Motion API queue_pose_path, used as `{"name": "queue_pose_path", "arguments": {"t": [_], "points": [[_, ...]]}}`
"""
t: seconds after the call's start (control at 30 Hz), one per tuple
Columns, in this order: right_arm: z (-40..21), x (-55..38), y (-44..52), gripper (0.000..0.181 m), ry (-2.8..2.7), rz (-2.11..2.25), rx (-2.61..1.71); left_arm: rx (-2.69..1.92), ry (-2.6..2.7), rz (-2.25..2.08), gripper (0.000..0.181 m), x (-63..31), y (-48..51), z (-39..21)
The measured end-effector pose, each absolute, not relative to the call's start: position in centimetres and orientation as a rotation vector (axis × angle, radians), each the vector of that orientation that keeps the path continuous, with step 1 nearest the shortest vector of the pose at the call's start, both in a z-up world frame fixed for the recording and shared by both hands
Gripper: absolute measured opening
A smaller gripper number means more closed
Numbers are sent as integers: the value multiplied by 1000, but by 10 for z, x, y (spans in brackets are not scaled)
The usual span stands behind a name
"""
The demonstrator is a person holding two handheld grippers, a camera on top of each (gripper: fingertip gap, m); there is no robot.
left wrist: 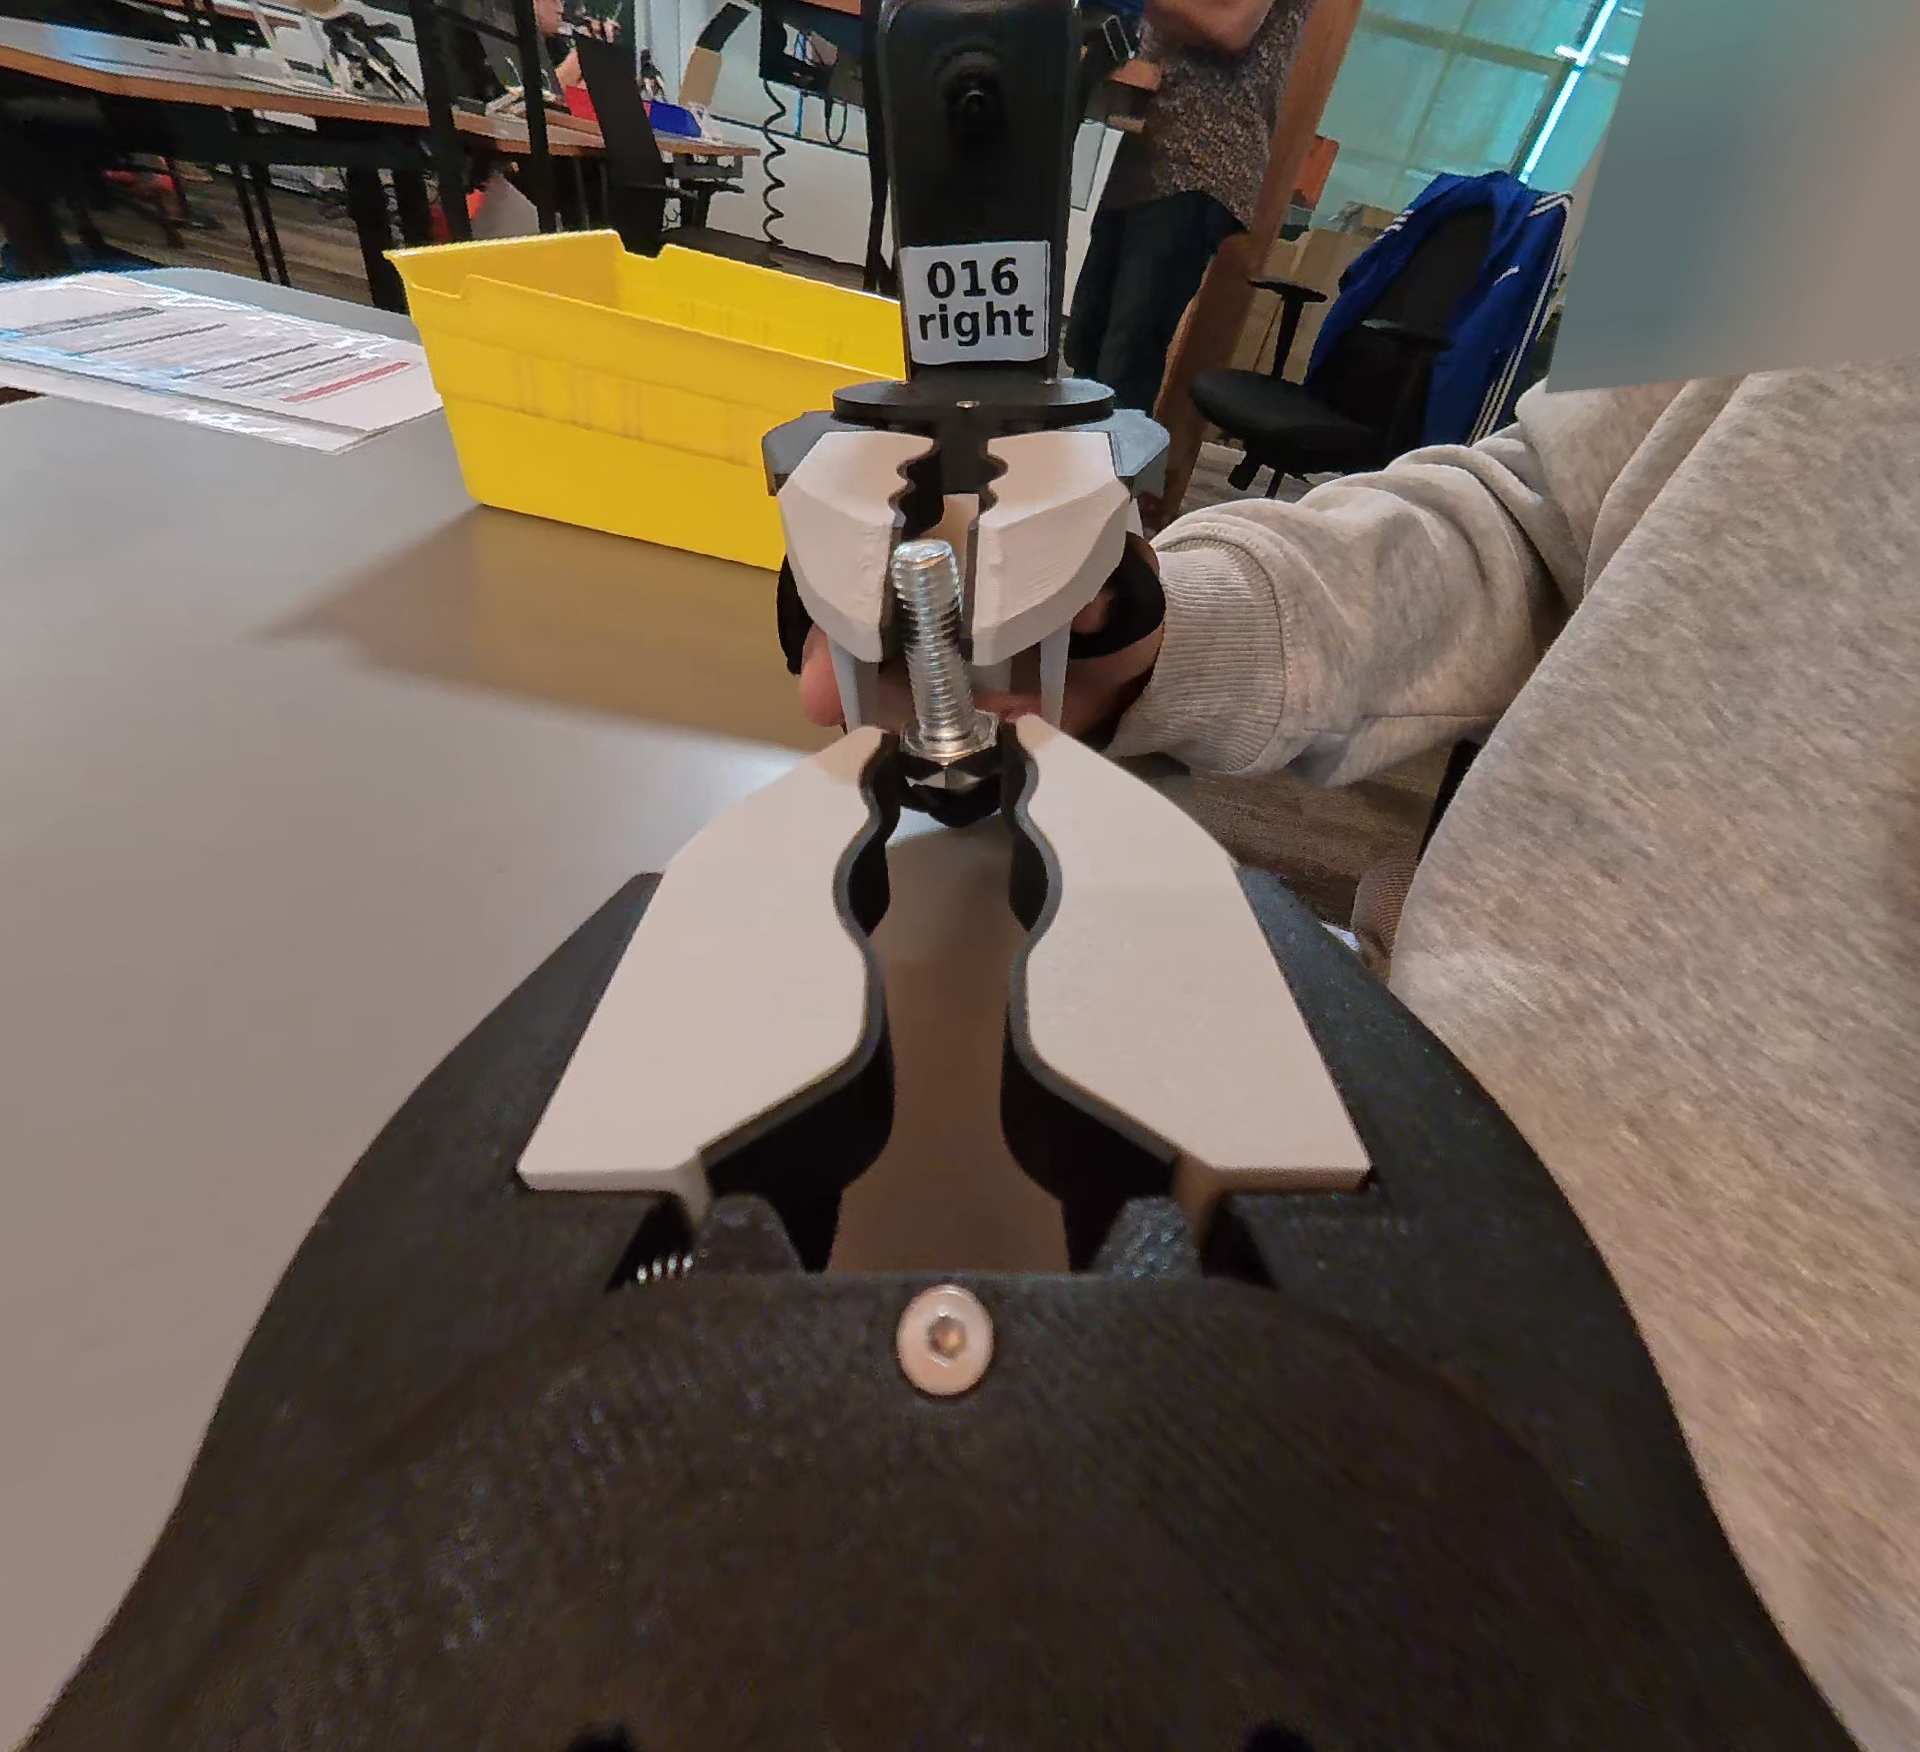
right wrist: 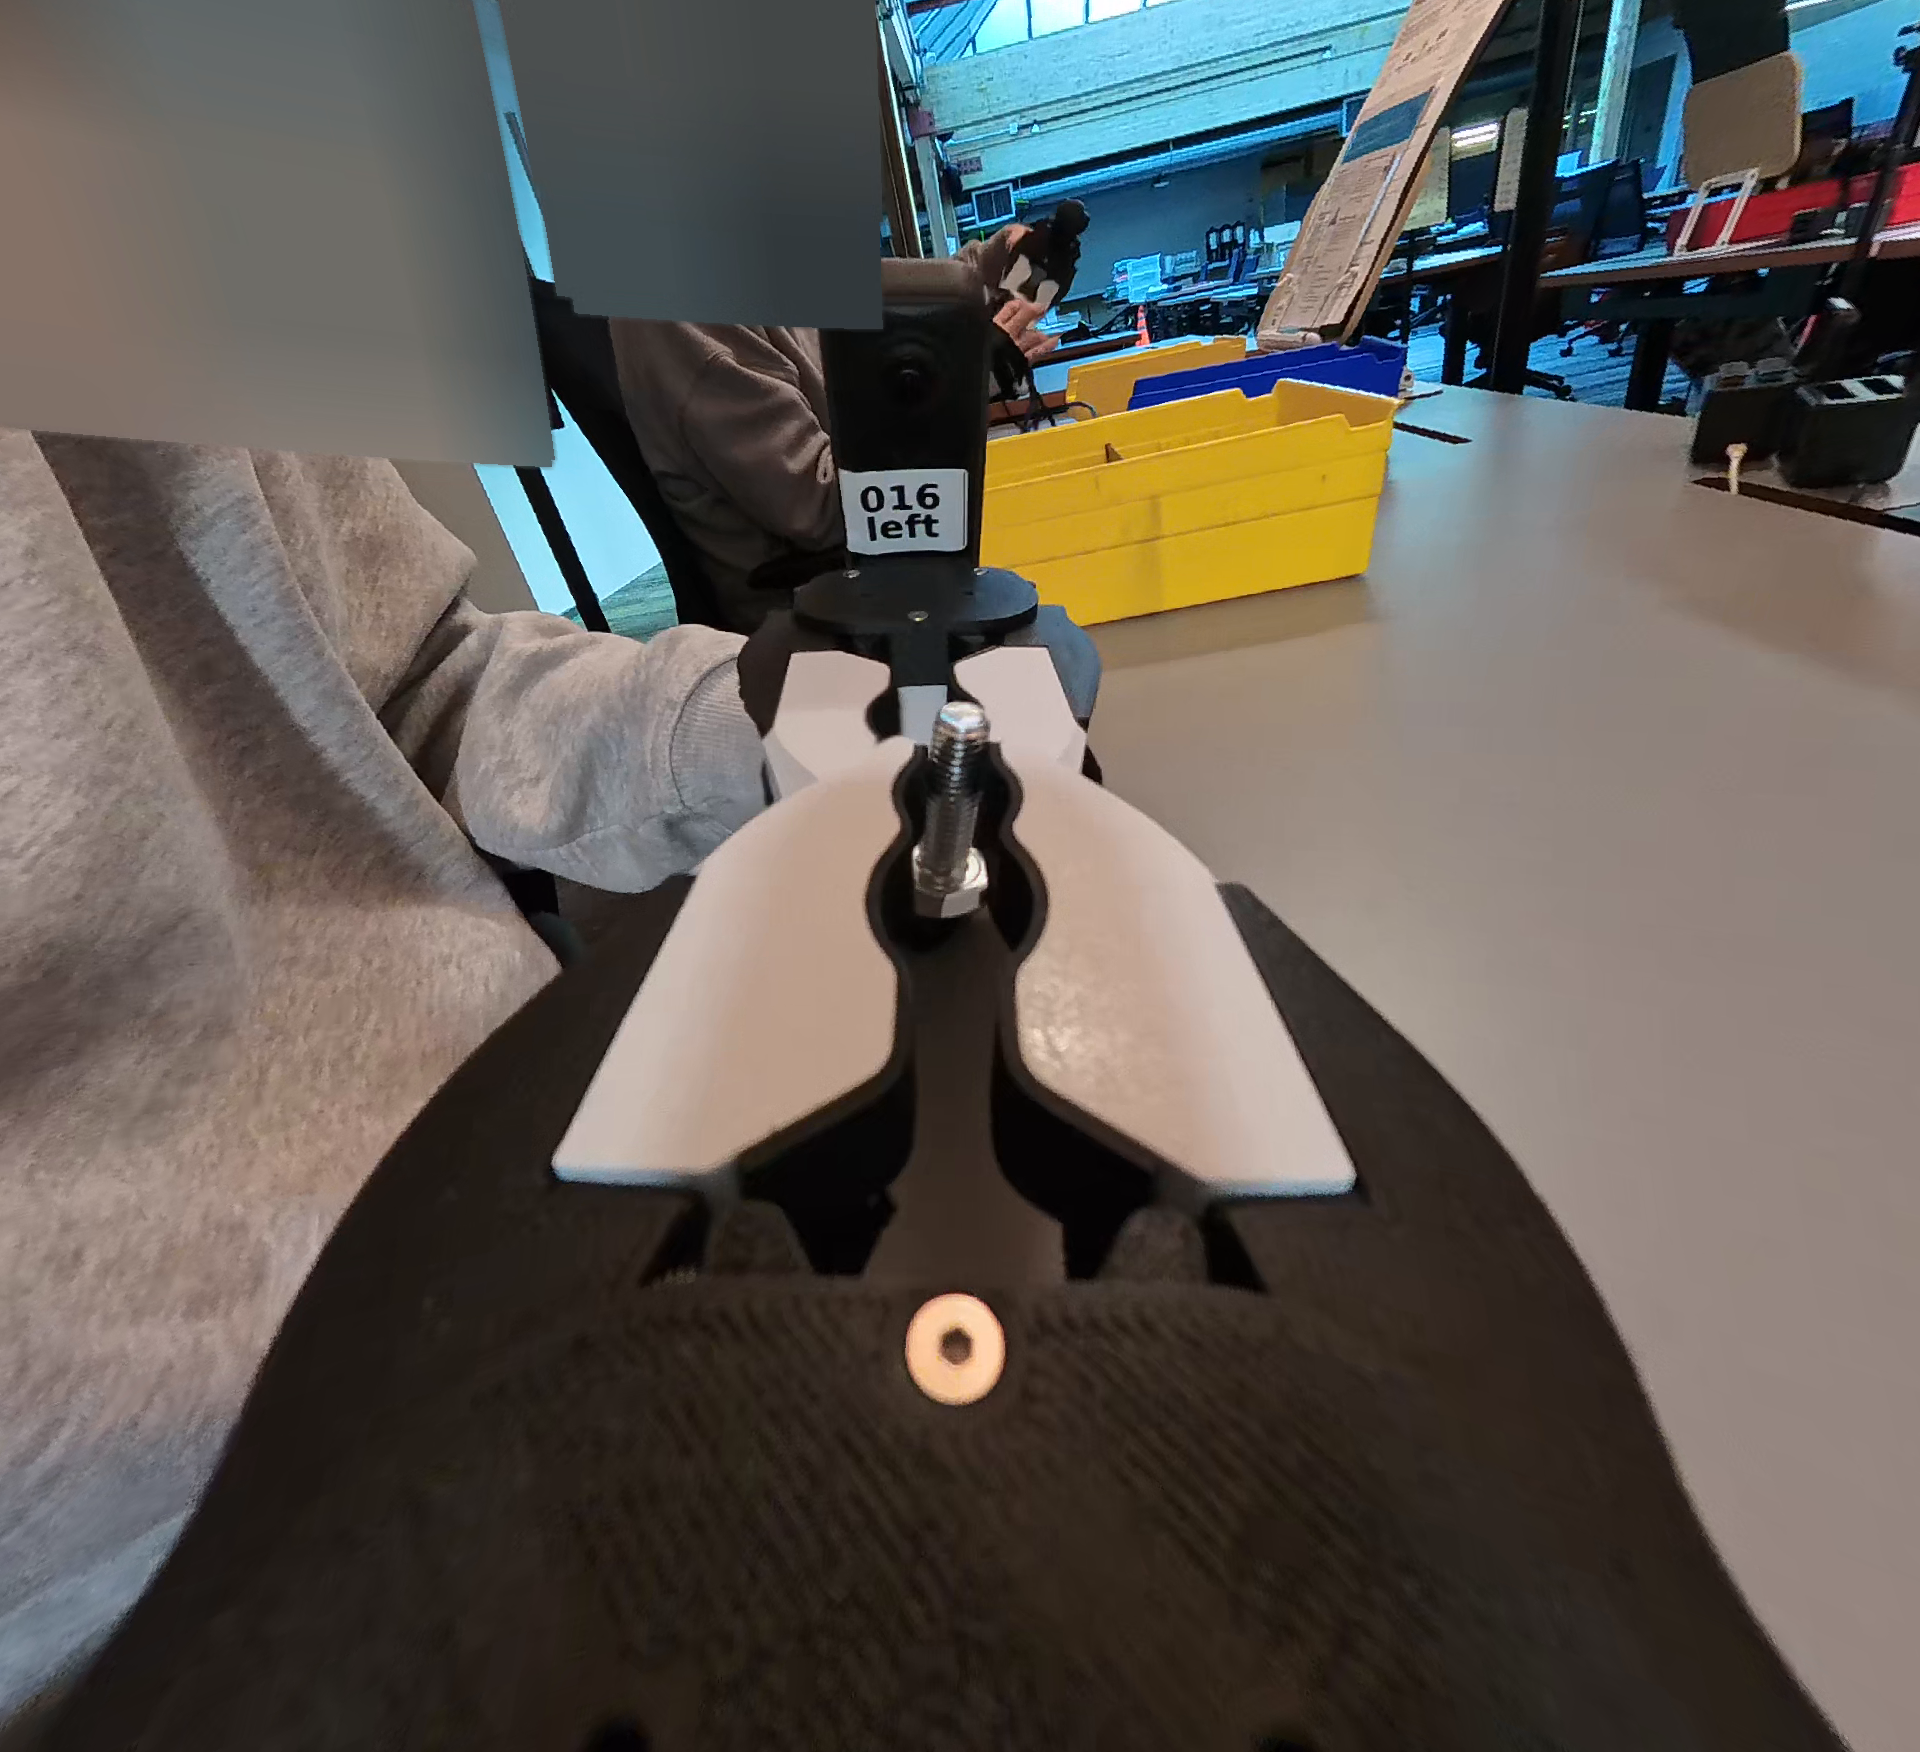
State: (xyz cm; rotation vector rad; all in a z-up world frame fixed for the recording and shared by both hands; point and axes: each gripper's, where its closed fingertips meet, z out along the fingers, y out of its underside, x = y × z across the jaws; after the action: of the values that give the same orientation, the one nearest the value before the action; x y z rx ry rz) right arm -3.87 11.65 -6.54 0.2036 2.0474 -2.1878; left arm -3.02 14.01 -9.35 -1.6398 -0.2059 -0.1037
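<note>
Above the table point(left wrist: 312, 767) edge, a silver bolt point(left wrist: 932, 632) is held upright in the air between two grippers set tip to tip. Its nut point(left wrist: 943, 746), threaded low on the shank, is pinched between the tips of the left gripper point(left wrist: 940, 752), whose fingers are drawn close on it from both sides. The right gripper point(right wrist: 951, 752) is brought in from the far side, its fingers nearly together around the shank, with the nut seated in their scalloped recess; whether its pads press on the metal cannot be told. A grey sleeve point(left wrist: 1299, 611) is seen behind it. A yellow bin point(left wrist: 623, 372) is stood on the table well apart, with a printed sheet point(left wrist: 208, 352) laid beside it.
</note>
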Motion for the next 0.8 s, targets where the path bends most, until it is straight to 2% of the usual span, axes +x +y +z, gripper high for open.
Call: {"name": "queue_pose_path", "arguments": {"t": [0.23,0.33,0.43,0.63,0.8], "points": [[-63,-40,116,11,2037,-2220,220,-1624,-234,-13,19,-39,138,-90],[-53,-45,121,28,1950,-2272,278,-1592,-269,41,19,-48,135,-85],[-50,-51,127,33,1915,-2302,326,-1554,-300,54,19,-55,130,-80],[-58,-52,125,29,1971,-2278,349,-1561,-304,45,19,-55,131,-82],[-66,-53,122,14,2065,-2259,325,-1587,-293,34,19,-53,133,-86]]}}
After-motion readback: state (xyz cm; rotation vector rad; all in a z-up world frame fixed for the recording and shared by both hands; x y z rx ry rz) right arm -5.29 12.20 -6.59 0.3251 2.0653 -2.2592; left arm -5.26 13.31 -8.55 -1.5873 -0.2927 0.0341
